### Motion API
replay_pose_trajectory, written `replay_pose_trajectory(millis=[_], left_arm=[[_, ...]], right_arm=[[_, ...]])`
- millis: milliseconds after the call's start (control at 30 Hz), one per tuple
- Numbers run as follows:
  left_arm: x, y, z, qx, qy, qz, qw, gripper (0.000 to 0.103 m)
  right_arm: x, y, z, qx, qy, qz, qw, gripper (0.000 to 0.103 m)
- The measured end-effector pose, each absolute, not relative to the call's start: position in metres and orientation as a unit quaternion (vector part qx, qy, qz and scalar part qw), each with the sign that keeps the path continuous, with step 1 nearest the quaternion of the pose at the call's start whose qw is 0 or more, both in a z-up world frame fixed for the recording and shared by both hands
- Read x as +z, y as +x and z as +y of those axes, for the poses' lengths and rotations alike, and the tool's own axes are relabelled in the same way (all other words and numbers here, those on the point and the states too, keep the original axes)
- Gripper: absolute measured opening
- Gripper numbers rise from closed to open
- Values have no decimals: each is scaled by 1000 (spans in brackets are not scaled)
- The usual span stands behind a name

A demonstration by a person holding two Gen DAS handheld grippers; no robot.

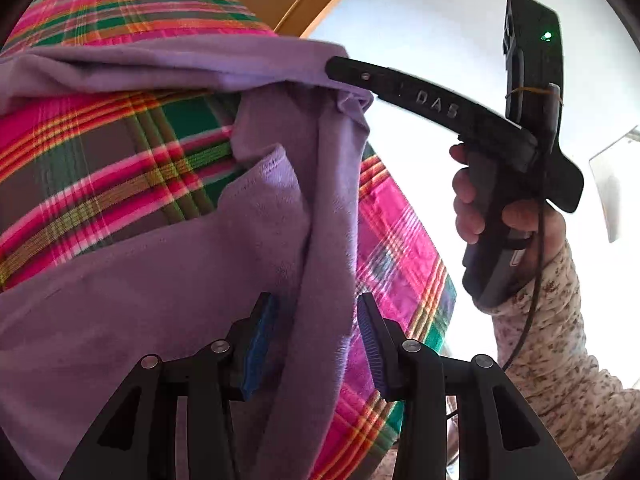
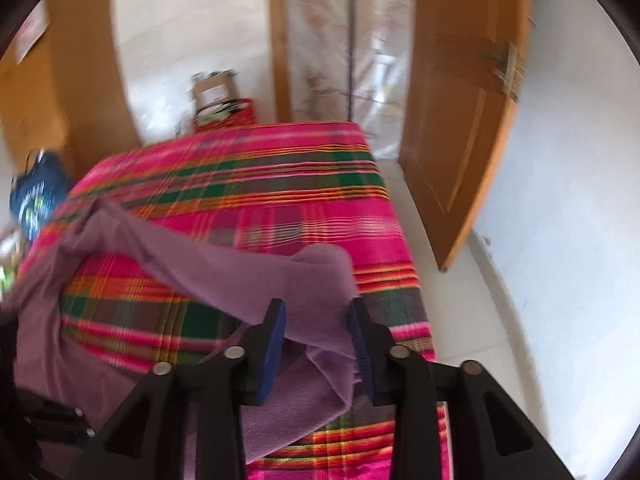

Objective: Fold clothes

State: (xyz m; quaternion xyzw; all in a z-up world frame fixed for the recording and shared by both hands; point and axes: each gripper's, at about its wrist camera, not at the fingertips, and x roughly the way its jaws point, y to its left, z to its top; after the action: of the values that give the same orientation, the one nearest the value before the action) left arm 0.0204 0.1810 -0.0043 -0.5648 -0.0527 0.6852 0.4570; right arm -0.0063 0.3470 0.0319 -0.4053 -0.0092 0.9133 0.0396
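The left gripper [image 1: 316,344] is standing with its jaws set wide apart, and a hanging fold of the purple garment [image 1: 160,280] is running down between its blue pads [image 1: 260,344]; the cloth is brushing the left pad, while the right pad is standing clear of it, so nothing is being pinched here. Seen from the left wrist, the right gripper [image 1: 340,70] is reaching in from the right side, its black finger tips meeting the upper edge of the garment where the fabric is bunching; whether those tips are pressing the cloth cannot be told from this angle. A hand [image 1: 492,208] in a speckled sleeve [image 1: 560,340] is wrapping the handle of that tool. In the right wrist view, which is blurring, the right gripper's jaws are sitting fairly wide, with a lifted corner of the garment lying between the pads and touching at least the left one. The garment is draping across the near part of the plaid bedcover [image 2: 280,184], toward its near left corner, partly raised off it. A wooden door [image 2: 460,120] is standing open beyond the far right corner.
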Motion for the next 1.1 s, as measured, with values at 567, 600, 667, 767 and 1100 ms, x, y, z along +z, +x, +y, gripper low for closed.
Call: replay_pose_trajectory(millis=[567,600,667,767,1100], left_arm=[[-8,18,171,684,-562,-57,462,44],[-8,18,170,684,-561,-57,462,44],[-8,18,169,686,-559,-56,463,44],[-7,17,168,686,-560,-53,462,44],[36,-50,166,777,-497,-4,387,44]], right_arm=[[27,-29,324,916,-357,-142,118,13],[31,-30,323,919,-350,-137,119,13],[36,-34,323,923,-342,-130,118,13],[36,-38,325,923,-350,-115,107,14],[41,5,365,924,-370,78,53,31]])
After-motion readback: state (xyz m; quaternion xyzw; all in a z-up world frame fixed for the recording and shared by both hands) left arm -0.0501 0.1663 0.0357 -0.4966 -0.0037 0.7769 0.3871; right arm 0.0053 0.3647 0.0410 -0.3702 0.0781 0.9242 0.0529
